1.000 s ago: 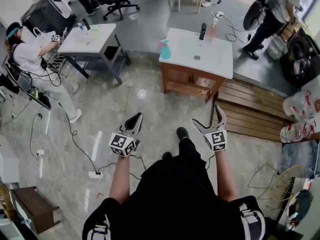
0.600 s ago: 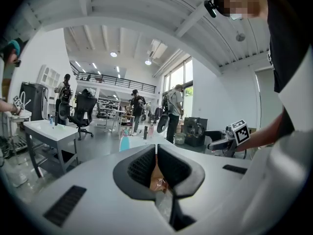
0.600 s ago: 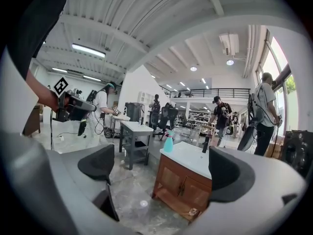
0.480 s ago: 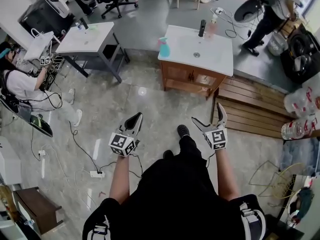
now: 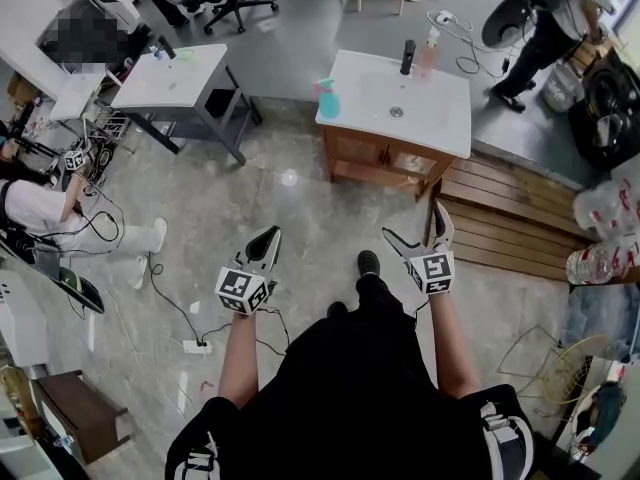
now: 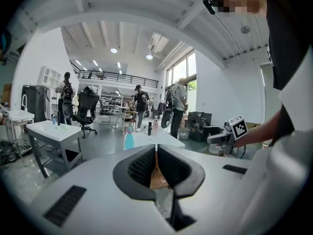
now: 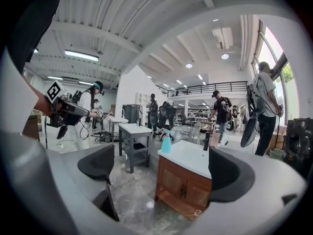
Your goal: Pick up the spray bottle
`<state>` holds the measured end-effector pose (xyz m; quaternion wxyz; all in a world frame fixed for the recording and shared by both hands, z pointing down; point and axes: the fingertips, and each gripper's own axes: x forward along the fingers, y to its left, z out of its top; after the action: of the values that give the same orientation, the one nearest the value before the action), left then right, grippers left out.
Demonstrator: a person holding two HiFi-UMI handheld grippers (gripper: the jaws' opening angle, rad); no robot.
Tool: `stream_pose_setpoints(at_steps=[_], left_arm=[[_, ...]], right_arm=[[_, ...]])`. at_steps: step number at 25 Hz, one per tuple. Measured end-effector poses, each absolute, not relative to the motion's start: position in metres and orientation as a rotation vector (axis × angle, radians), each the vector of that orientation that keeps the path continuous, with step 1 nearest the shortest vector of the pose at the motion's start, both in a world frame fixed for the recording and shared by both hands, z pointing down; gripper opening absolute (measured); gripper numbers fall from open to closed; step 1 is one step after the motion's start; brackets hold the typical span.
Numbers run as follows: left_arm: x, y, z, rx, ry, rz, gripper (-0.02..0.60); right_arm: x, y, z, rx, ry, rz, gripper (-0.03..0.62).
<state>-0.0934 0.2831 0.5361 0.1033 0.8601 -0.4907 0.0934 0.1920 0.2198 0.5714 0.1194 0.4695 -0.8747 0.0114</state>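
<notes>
Head view: the spray bottle (image 5: 328, 99) stands at the tabletop's (image 5: 440, 128) left edge, well apart from you. Your right tongs (image 5: 415, 226) are spread and empty, your left tongs (image 5: 267, 238) pressed together — step closer, then straddle the bottle's body squarely.

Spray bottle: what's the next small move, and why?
Probably step forward toward the vanity, leading with the right gripper. The spray bottle stands on the vanity's near left corner, across open floor from both grippers. The right gripper is open and empty; the left gripper is shut.
</notes>
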Motion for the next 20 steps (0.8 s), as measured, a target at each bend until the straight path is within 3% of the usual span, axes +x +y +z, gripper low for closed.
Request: stream_pose_setpoints(at_steps=[20], left_arm=[[-0.042, 0.146, 0.527, 2.455, -1.574, 0.293, 0.031]], right_arm=[[0.213, 0.056, 0.589, 1.235, -2.642, 0.184, 0.600]])
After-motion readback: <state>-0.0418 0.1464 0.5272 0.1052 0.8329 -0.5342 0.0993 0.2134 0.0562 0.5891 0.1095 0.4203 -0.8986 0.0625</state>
